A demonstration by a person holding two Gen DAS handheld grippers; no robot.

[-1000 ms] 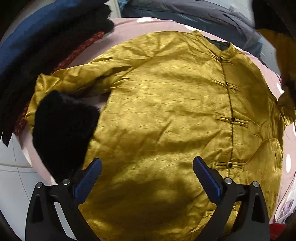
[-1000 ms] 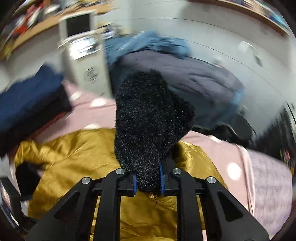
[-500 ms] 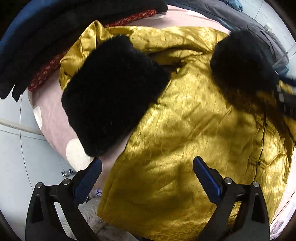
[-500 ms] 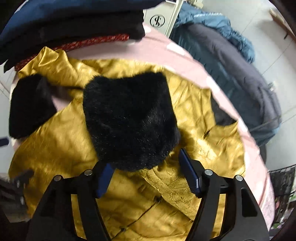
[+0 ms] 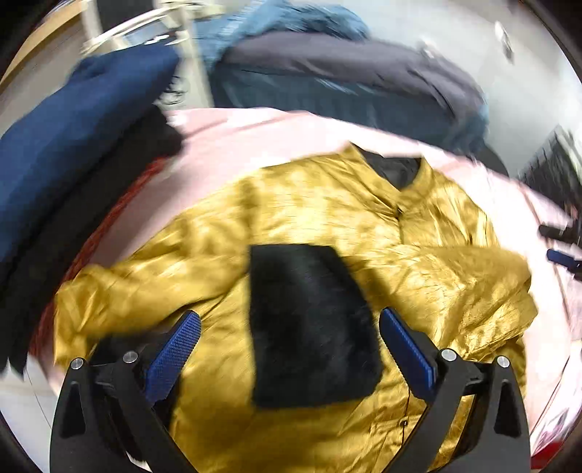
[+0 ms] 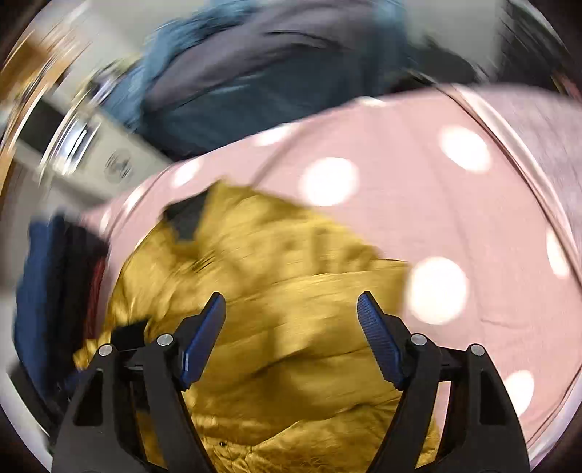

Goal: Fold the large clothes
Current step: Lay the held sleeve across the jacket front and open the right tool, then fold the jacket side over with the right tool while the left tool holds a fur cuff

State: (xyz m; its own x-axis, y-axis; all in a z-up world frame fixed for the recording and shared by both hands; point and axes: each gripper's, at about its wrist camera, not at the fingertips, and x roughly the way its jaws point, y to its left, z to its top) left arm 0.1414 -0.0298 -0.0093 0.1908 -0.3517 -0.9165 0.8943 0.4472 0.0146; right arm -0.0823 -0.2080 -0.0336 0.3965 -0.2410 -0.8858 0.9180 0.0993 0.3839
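Now that the black furry cuff [image 5: 313, 327] lies released across the shiny gold satin jacket [image 5: 327, 203], both the left gripper [image 5: 289, 344] and the right gripper [image 6: 291, 327] are spread empty; one sleeve looks folded.

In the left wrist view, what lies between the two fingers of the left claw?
The black fur cuff of the folded-in sleeve, lying flat on the gold jacket. The left claw is open, fingers apart from it.

Pink dotted bedcover [image 6: 418, 203]; seemingly pale wall [image 5: 436, 32] behind.
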